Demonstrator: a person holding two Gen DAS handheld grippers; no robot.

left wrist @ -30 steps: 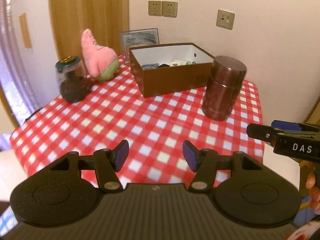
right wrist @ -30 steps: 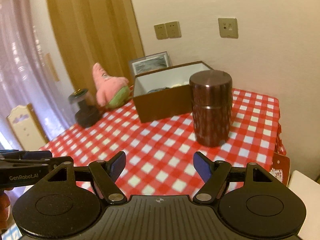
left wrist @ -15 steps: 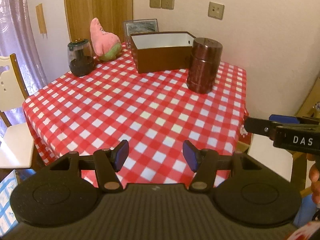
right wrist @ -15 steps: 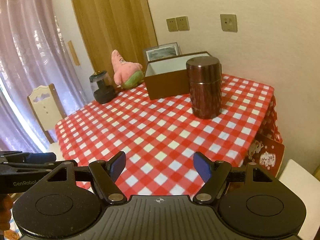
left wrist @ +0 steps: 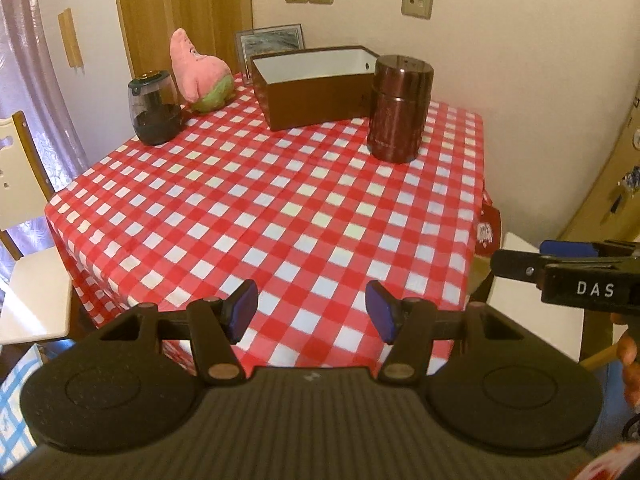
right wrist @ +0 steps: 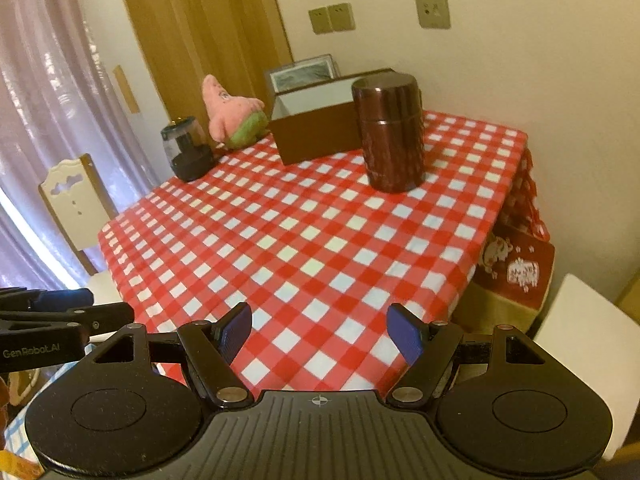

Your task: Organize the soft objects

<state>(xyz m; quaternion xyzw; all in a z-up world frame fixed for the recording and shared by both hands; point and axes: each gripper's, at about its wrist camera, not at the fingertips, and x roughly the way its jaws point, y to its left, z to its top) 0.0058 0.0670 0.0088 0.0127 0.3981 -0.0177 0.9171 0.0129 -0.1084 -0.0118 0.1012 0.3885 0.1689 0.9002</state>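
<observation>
Compared with a second ago, both of your grippers have drawn back from the table: its near edge and the chairs beside it now show, where the checked cloth alone filled the lower frame.

Your left gripper (left wrist: 311, 312) sits at the bottom centre of its own view, jaws standing apart with only cloth visible between the blue pads. Your right gripper (right wrist: 320, 330) is the same in its view: spread, nothing held. Each tool also appears side-on at the edge of the other's frame, so you hold them level with one another in front of the table.

The task's thing, the pink plush star (left wrist: 198, 70), sits in the upper left of the left wrist view, at the far side of the table (left wrist: 280, 208). It leans upright, pointed tip uppermost, green lower part on the cloth, between the dark glass jar (left wrist: 155, 110) to its left and the brown open box (left wrist: 316, 84) to its right. It looks soft and fuzzy; I judge it will compress under the pads.

The box stands open-topped with a white inside, which suits it as the receptacle; its contents cannot be seen from here. A brown metal canister (left wrist: 400, 108) stands in front of the box's right corner, and I judge it an obstacle to a reach from the right.
</observation>
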